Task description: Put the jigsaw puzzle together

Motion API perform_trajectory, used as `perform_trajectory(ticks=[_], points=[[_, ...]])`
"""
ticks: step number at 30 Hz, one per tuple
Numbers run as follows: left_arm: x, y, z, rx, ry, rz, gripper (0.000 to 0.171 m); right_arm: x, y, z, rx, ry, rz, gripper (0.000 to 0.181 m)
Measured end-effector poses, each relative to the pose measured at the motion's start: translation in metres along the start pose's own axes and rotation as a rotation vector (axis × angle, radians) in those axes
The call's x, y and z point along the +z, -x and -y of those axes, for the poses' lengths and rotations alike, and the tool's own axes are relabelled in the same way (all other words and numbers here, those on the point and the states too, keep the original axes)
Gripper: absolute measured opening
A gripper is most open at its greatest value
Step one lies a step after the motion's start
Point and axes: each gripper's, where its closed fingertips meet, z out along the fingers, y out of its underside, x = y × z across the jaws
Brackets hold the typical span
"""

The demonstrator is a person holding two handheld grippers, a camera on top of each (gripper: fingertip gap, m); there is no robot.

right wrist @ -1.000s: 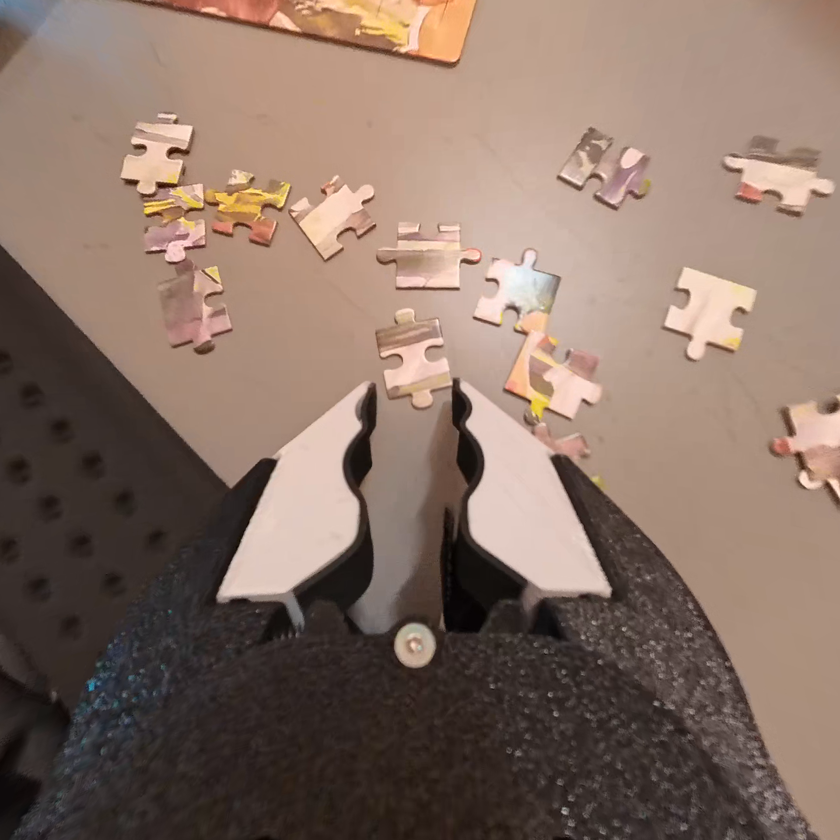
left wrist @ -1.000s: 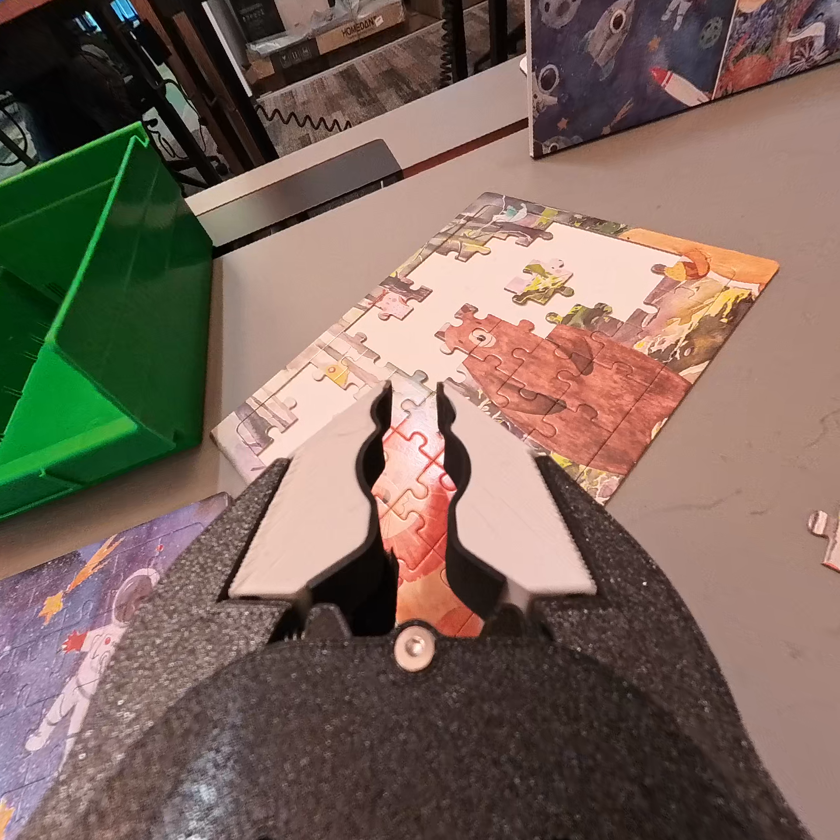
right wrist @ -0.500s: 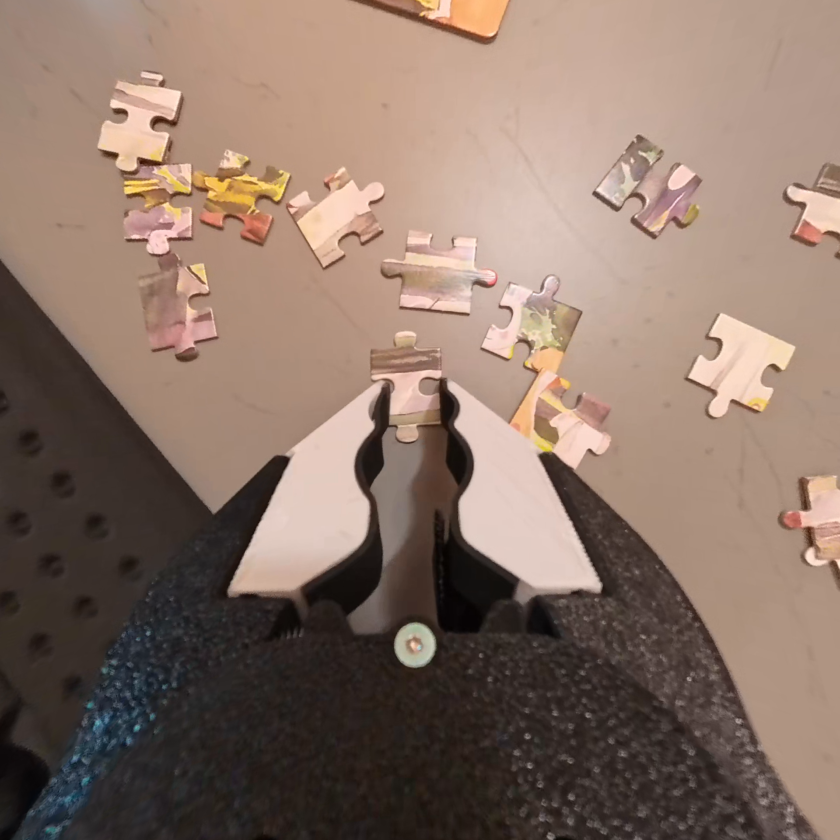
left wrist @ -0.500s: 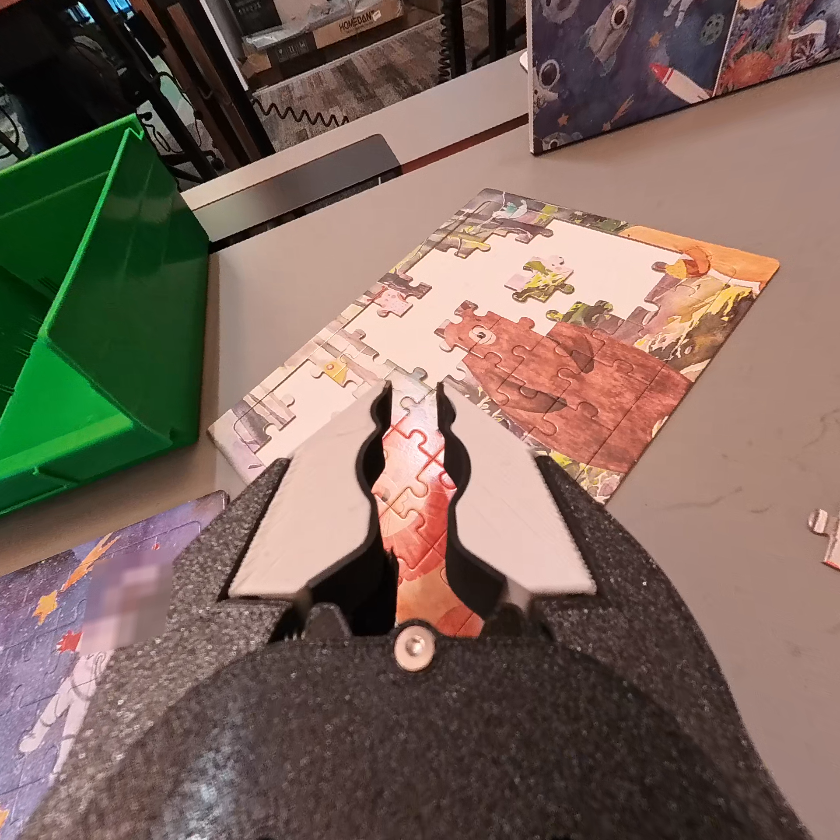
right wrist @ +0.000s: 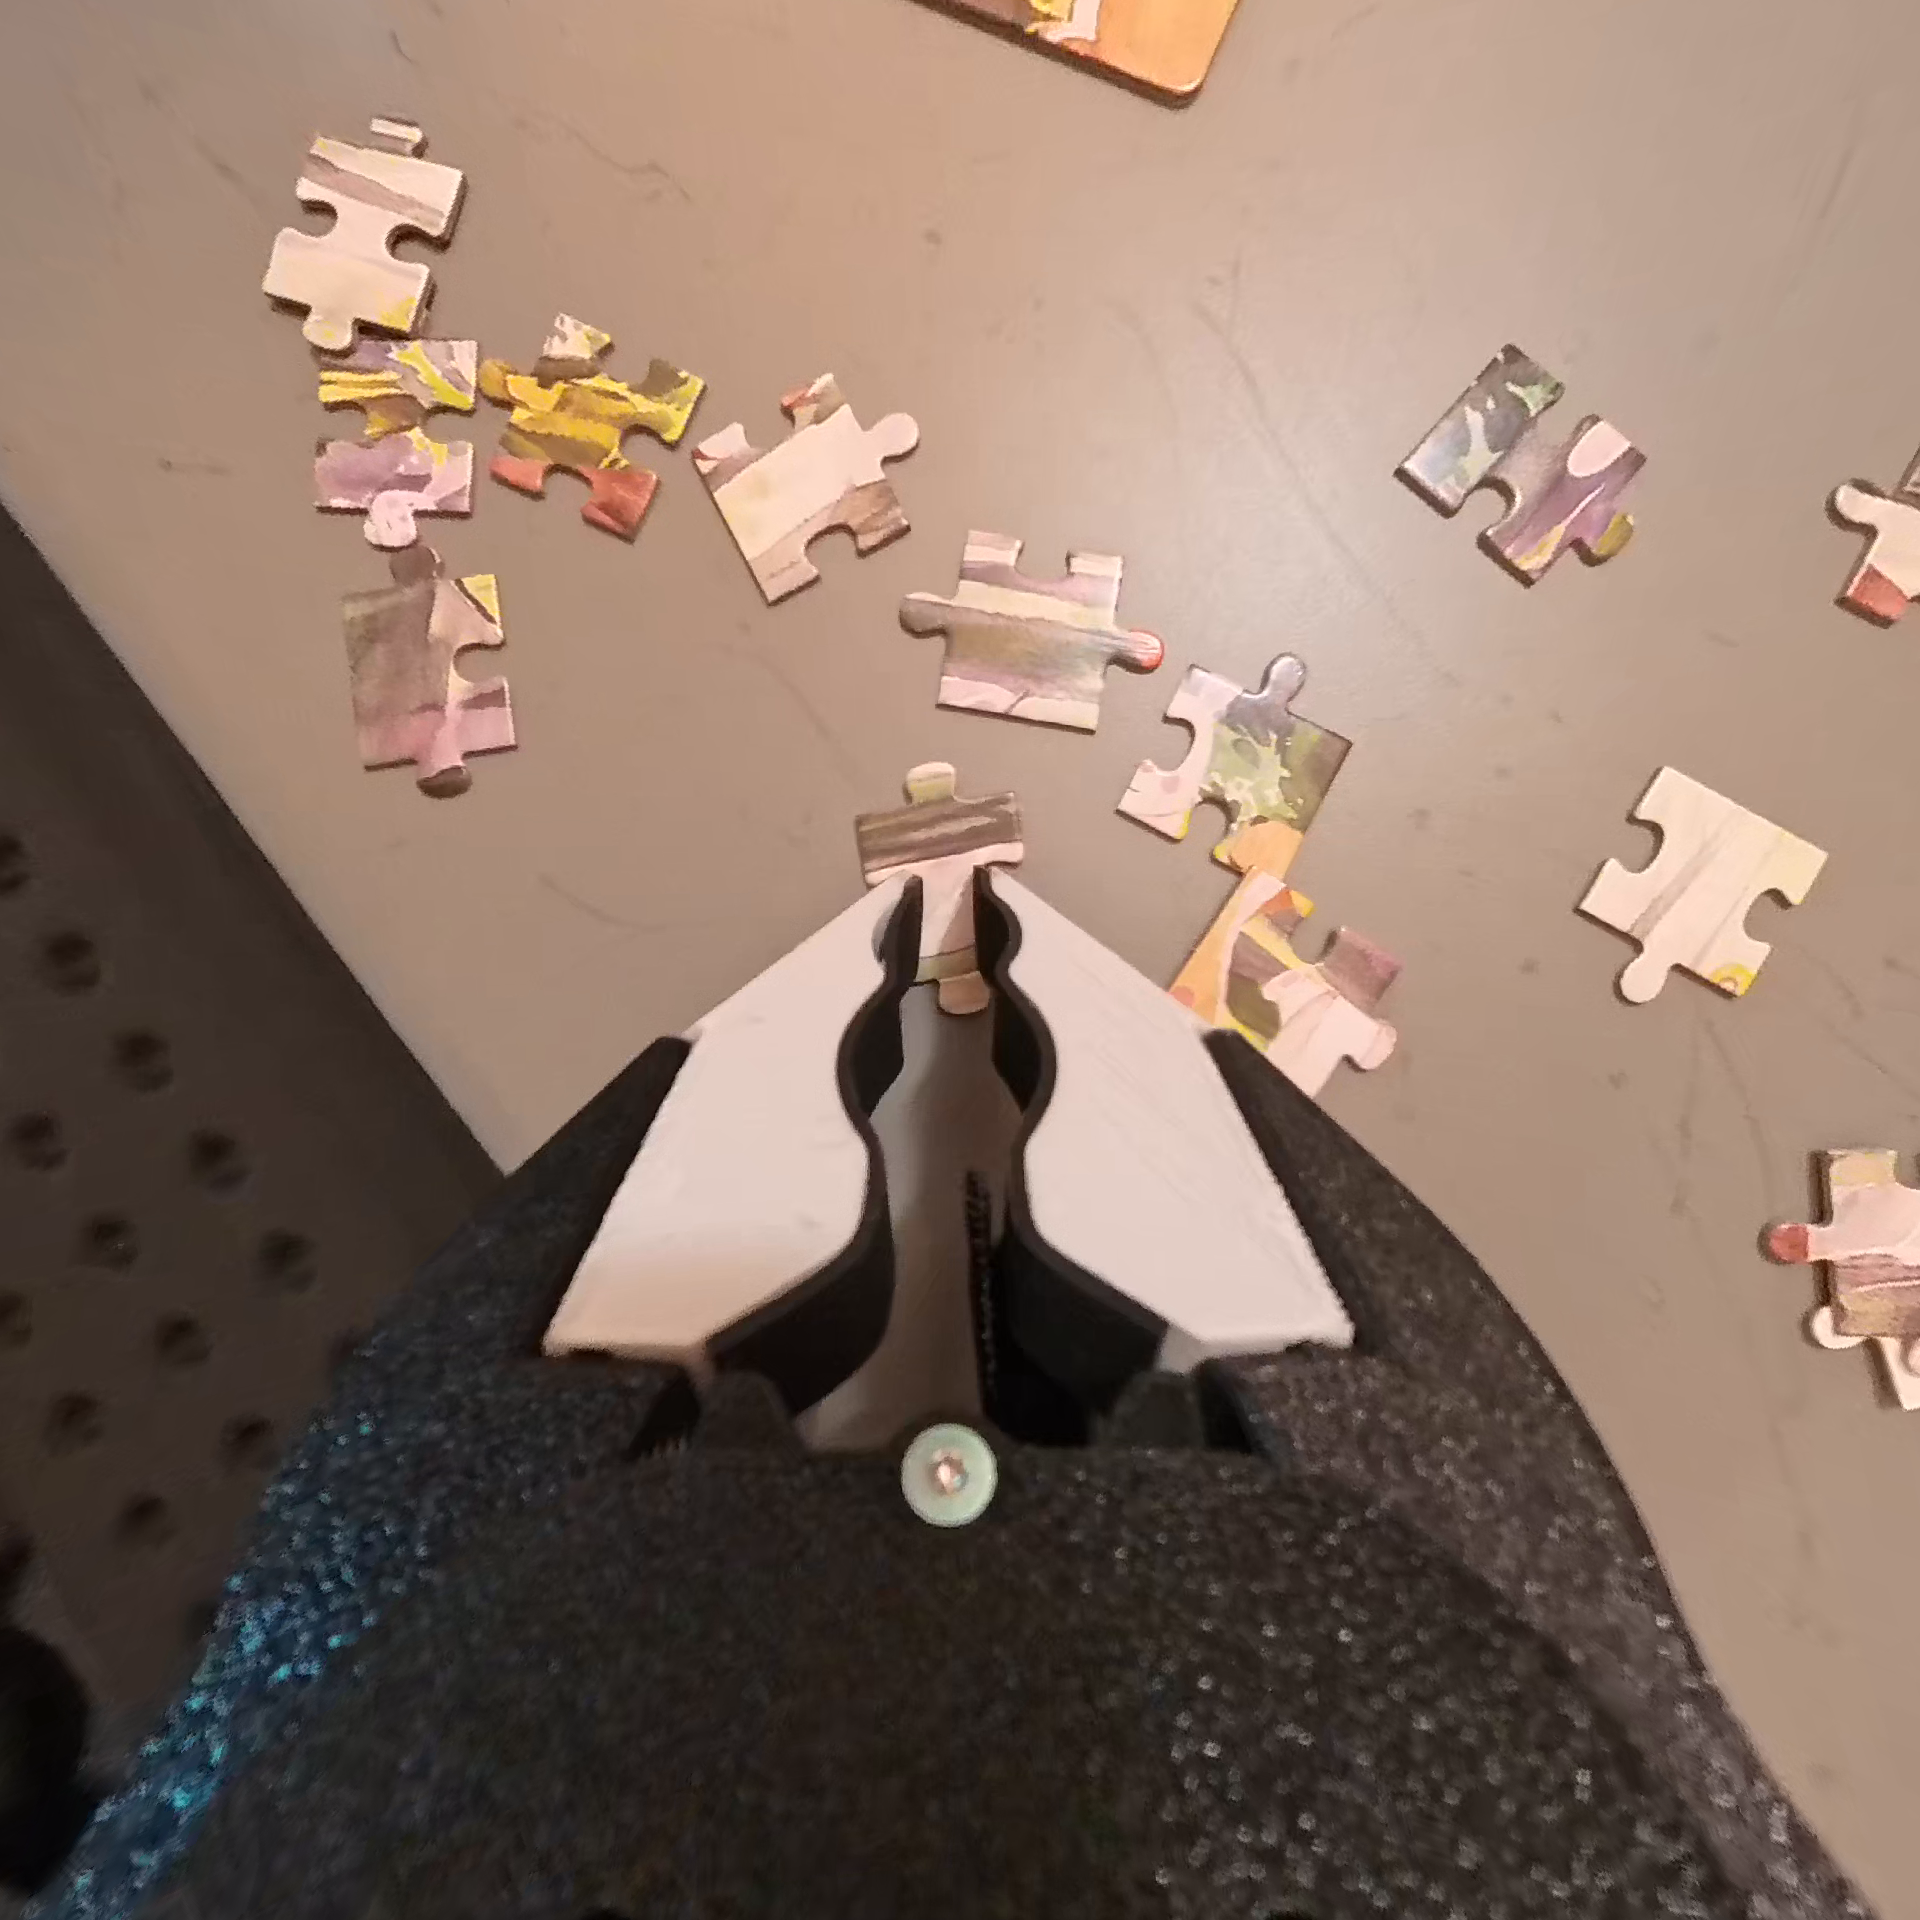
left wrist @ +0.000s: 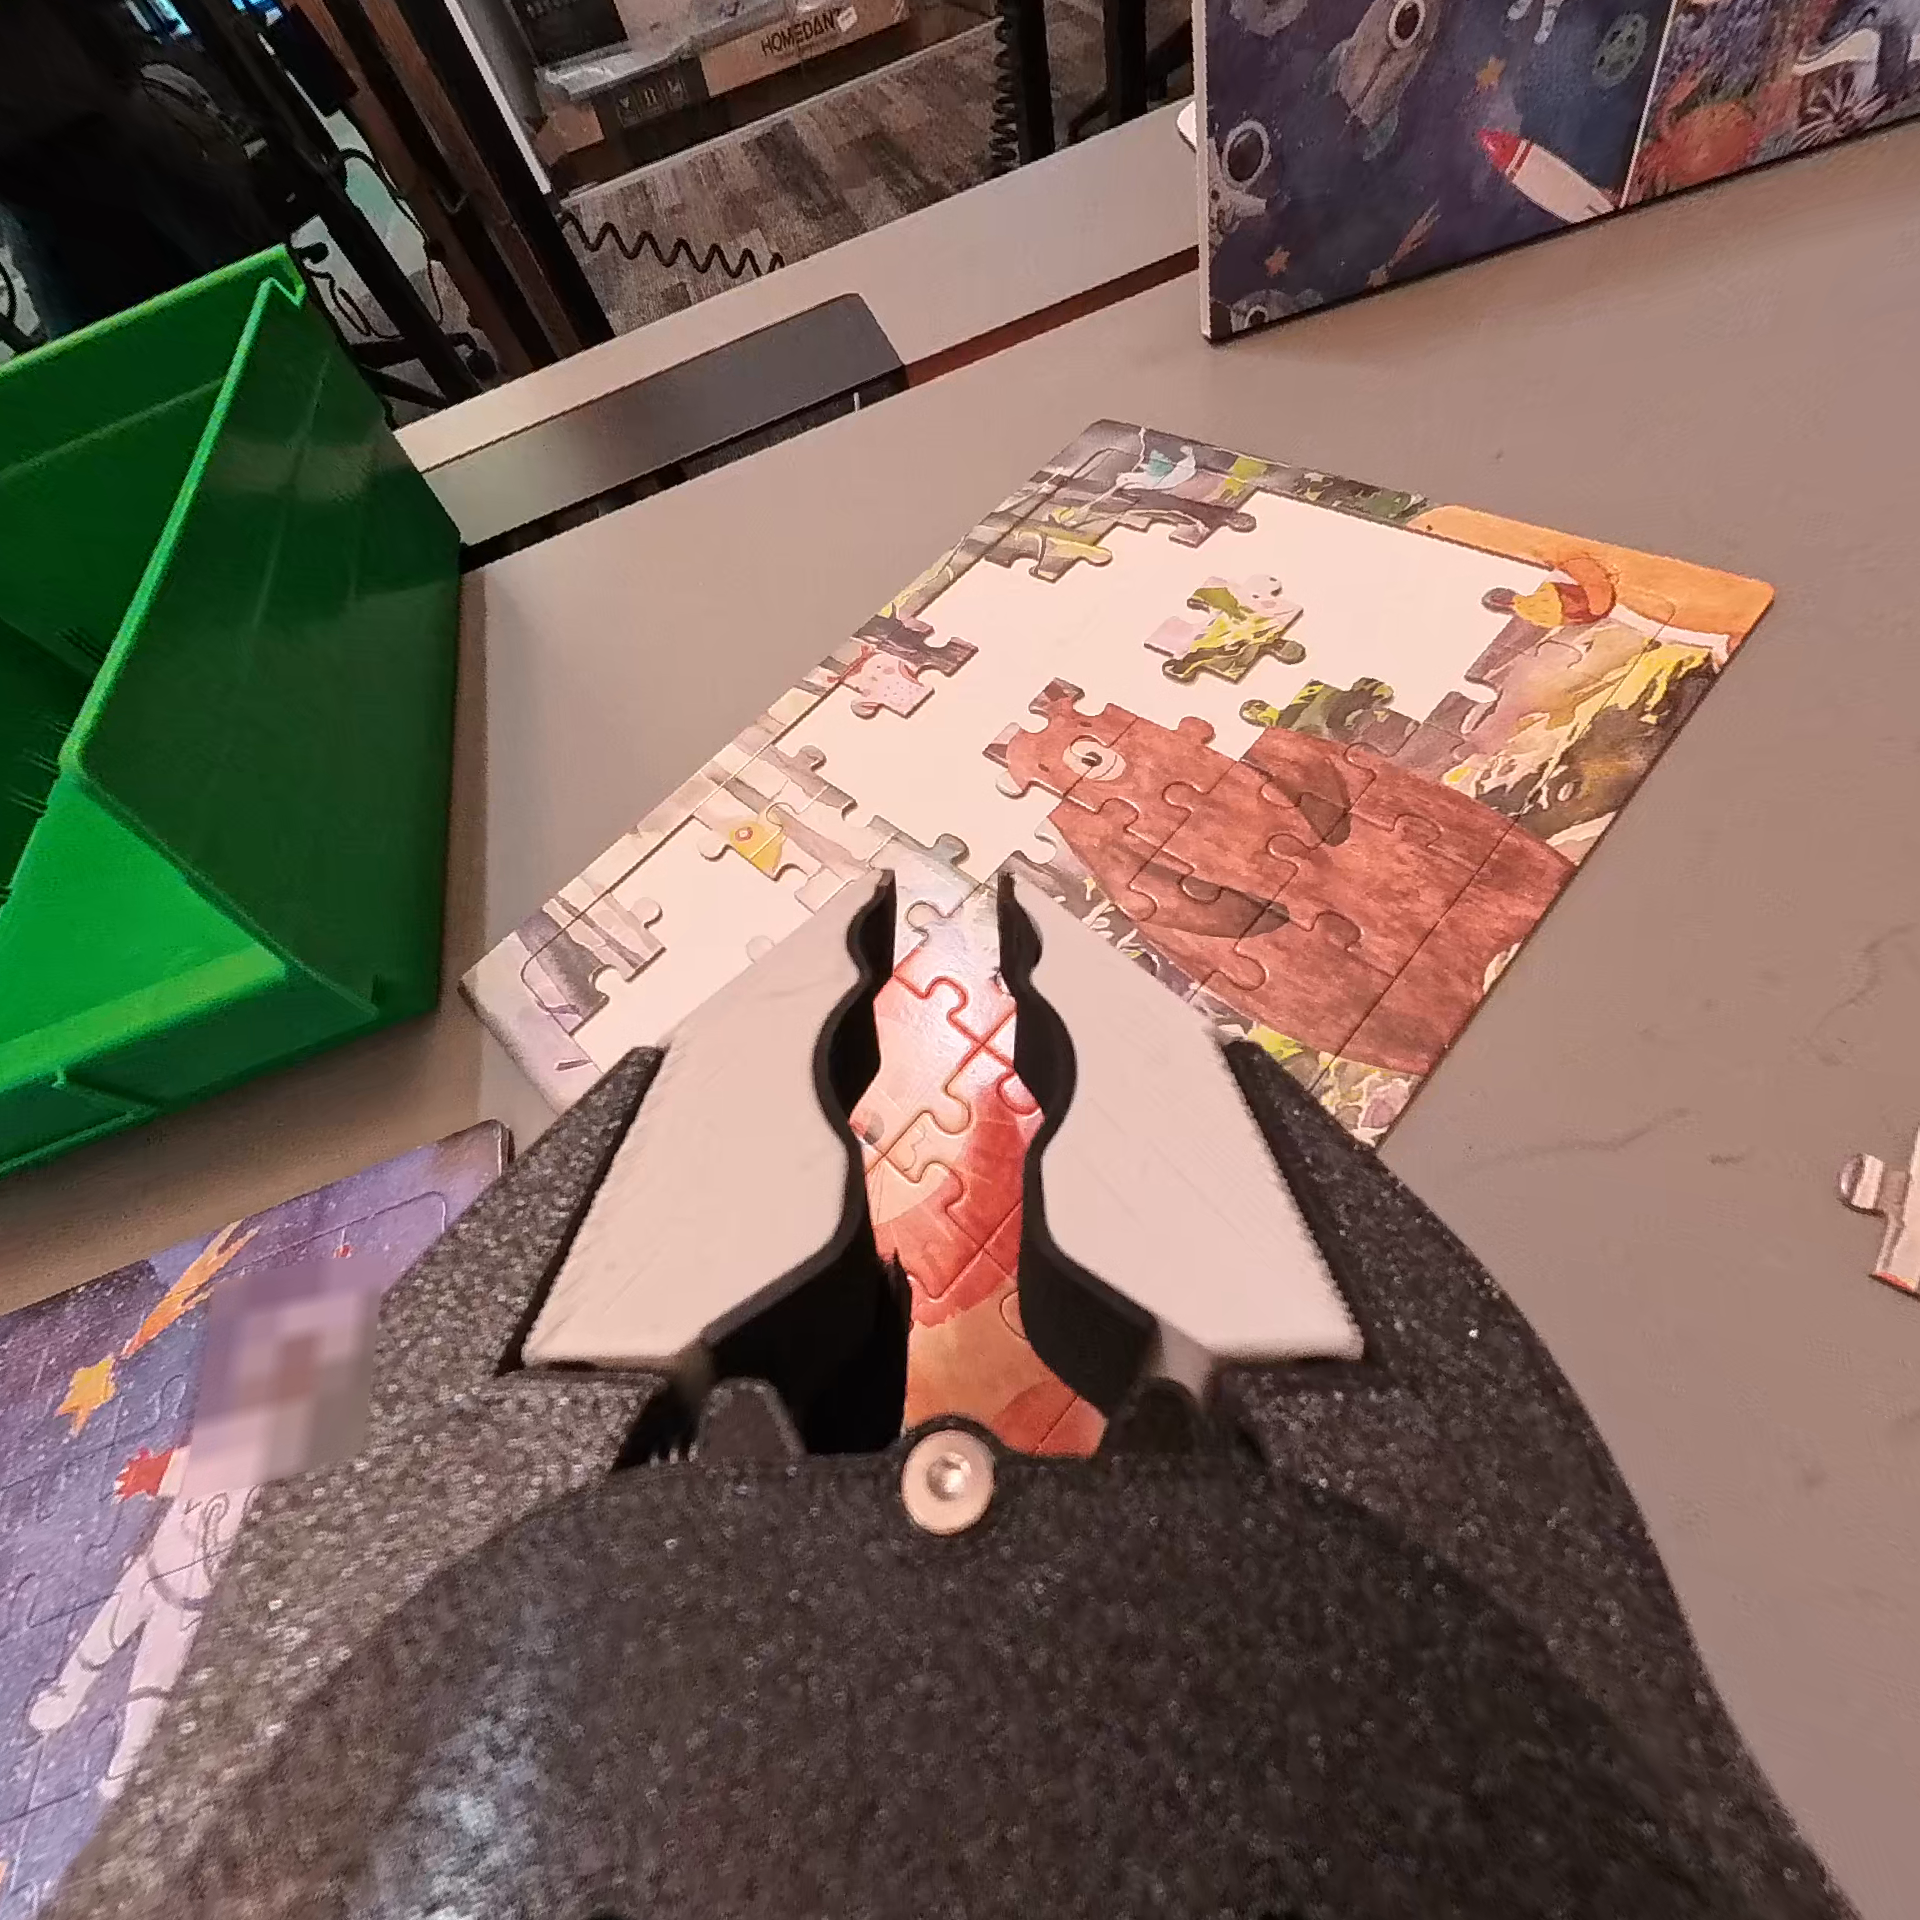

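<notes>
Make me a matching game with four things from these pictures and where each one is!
Things:
1. green bin
2. grey-striped puzzle piece
3. brown bear
4. plain white puzzle piece

Places:
A. on the table, far right of the loose pieces
B. pinched in the right tool
C. left of the puzzle board
D. already put together on the puzzle board

Pairs: 1-C, 2-B, 3-D, 4-A

The half-built jigsaw puzzle lies flat on the grey tabletop, its brown bear done, white gaps in the middle; loose pieces lie scattered nearby, one grey-striped piece pinched between jaws
</notes>
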Motion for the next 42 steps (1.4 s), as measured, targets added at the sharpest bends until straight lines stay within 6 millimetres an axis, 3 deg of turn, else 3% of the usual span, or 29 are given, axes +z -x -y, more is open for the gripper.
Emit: perform_trajectory(ticks=[12,24,32,38,42], points=[[0.0,0.0,0.0,0.002,0.001,0.0,0.019,-0.012,0.0,-0.002,0.036,-0.049,-0.048,0.01],[0.0,0.0,0.0,0.007,0.002,0.005,0.019,-0.006,0.002,-0.006,0.008,-0.029,-0.08,0.01],[0.0,0.0,-0.001,0.007,0.004,0.001,0.019,-0.002,0.022,-0.004,0.07,0.002,0.023,0.01],[0.0,-0.001,-0.001,0.006,0.004,0.0,0.019,-0.013,0.026,0.018,0.057,-0.102,0.031,0.02],[0.001,-0.002,-0.002,0.012,0.01,-0.002,0.019,-0.013,0.049,0.021,-0.018,-0.086,0.105,0.02]])
